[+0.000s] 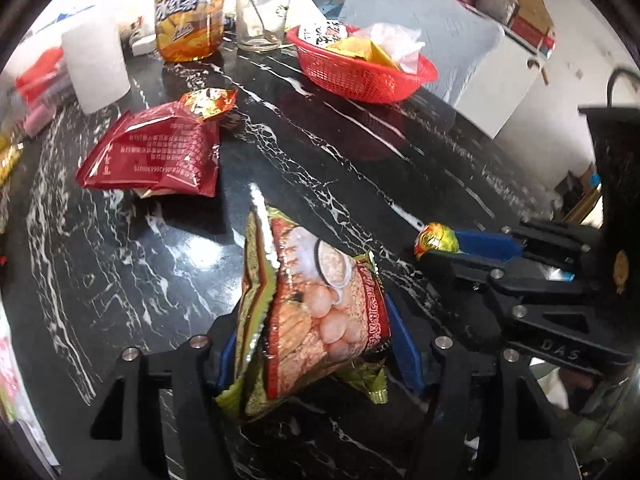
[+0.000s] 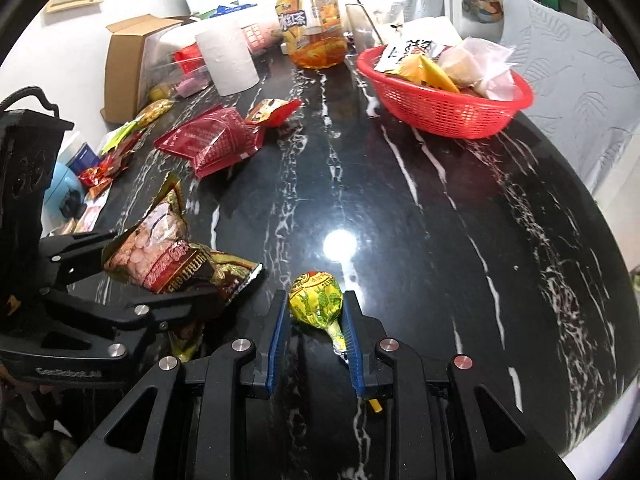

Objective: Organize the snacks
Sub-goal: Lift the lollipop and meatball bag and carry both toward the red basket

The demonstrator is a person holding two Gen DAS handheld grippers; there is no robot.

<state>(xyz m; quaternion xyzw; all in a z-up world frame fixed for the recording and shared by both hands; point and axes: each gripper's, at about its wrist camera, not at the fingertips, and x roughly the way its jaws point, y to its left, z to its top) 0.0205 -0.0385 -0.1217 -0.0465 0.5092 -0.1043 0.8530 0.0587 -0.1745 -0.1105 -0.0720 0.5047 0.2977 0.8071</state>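
Holding two snacks above a black white-veined marble table: wide bare stretch runs from the grippers up to the red basket, which sits near the far rim where the top curves away to the right; past that rim a pale quilted chair back. Left side is crowded: red snack bag lying flat w/ a small orange-red packet at its top corner, white paper roll, iced-tea bottle, glass w/ spoon, open cardboard box and loose wrappers at the far left edge. Basket already has yellow and white packets in it. Surface is glossy, w/ a lamp glare mid-table. Left gripper has blue pads either side of a green-edged snack pouch; pouch stands on end, long axis running away from the camera toward the basket, crimped top forward; jaws part-spread, cannot tell if the pads press it. Right gripper is nearly closed, pinching a yellow-wrapped lollipop, head forward, stick back toward the wrist, slightly slanted right. Both grippers near each other, side by side.
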